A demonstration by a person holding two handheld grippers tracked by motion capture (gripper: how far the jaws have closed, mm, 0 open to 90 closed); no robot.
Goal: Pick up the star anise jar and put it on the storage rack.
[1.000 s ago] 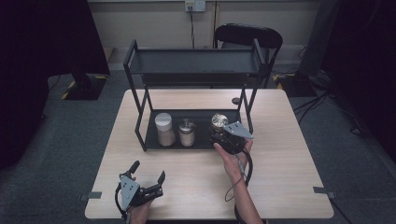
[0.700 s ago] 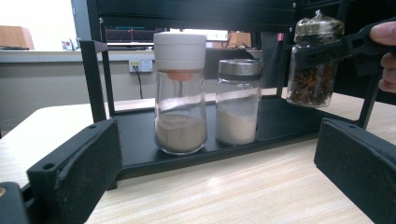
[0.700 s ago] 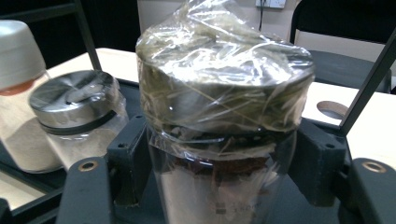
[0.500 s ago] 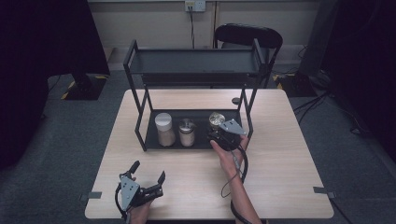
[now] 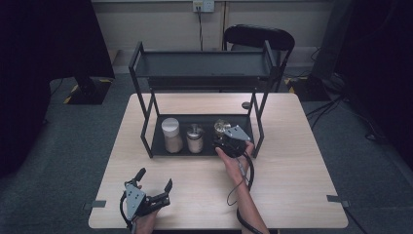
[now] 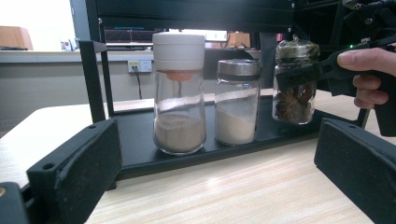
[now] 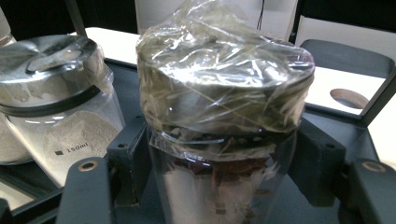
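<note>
A black two-shelf rack [image 5: 146, 83] stands on the wooden table. Its lower shelf [image 5: 158, 146] holds a white-lidded jar [image 5: 171, 135] [image 6: 179, 93] of brownish powder and a steel-lidded jar [image 5: 195, 138] [image 6: 237, 102] [image 7: 51, 98] of pale powder. At the shelf's right end my right gripper [image 5: 223, 137] [image 7: 219, 158] is shut on a star anise jar [image 5: 222, 127] [image 6: 295, 79] [image 7: 219, 93] whose lid is wrapped in plastic film. Its base is at shelf level. My left gripper [image 5: 155, 178] [image 6: 217, 168] rests open near the table's front left, facing the jars.
A dark round spot [image 5: 246, 105] lies on the table behind the rack's right leg. A black chair [image 5: 258, 36] stands beyond the table. The rack's upright posts [image 5: 256, 124] flank the right hand. Bare tabletop [image 5: 292, 175] stretches in front of and to the right of the rack.
My right gripper has shifted a little to the left and lower with the star anise jar, further in over the lower shelf. The left gripper has stayed put.
</note>
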